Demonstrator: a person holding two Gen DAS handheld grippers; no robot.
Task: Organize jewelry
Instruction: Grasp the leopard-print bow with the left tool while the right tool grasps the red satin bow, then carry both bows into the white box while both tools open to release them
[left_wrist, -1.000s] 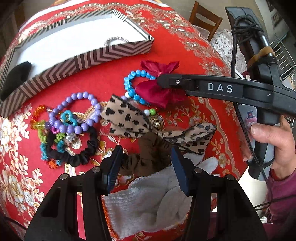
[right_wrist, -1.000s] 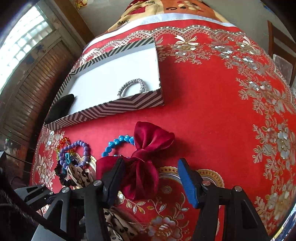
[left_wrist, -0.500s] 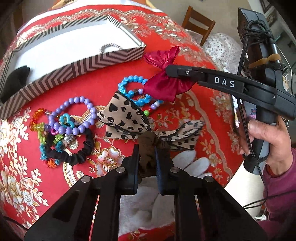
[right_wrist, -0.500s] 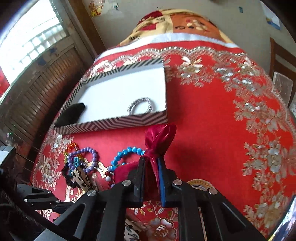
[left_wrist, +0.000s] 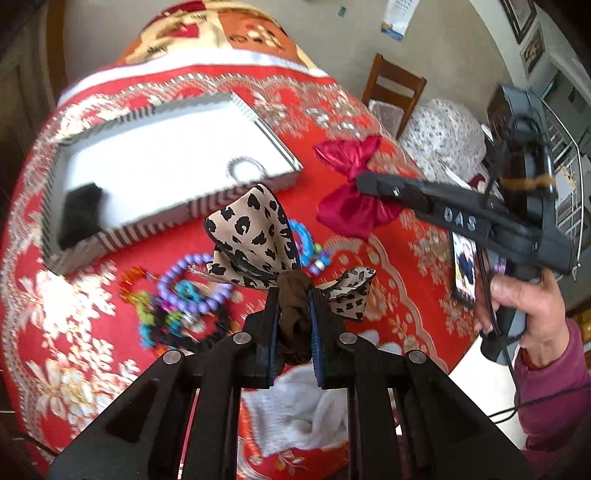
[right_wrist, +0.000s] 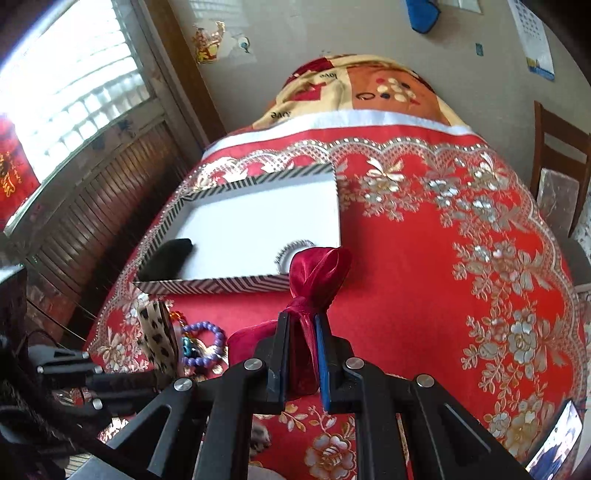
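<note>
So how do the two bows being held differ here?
The leopard bow is tan with black spots; the red bow is plain shiny satin. The left gripper pinches the leopard bow by its brown scrunchie part; the right gripper pinches the red bow at its knot. The leopard bow hangs near the beaded bracelets; the red one is off to the side. Both are lifted clear of the tablecloth.

Both cameras ride just behind their own claw, looking steeply down along it across the tabletop (left_wrist: 373, 122) toward the far wall; both views share the box (left_wrist: 166, 162) and beads (right_wrist: 207, 339).
</note>
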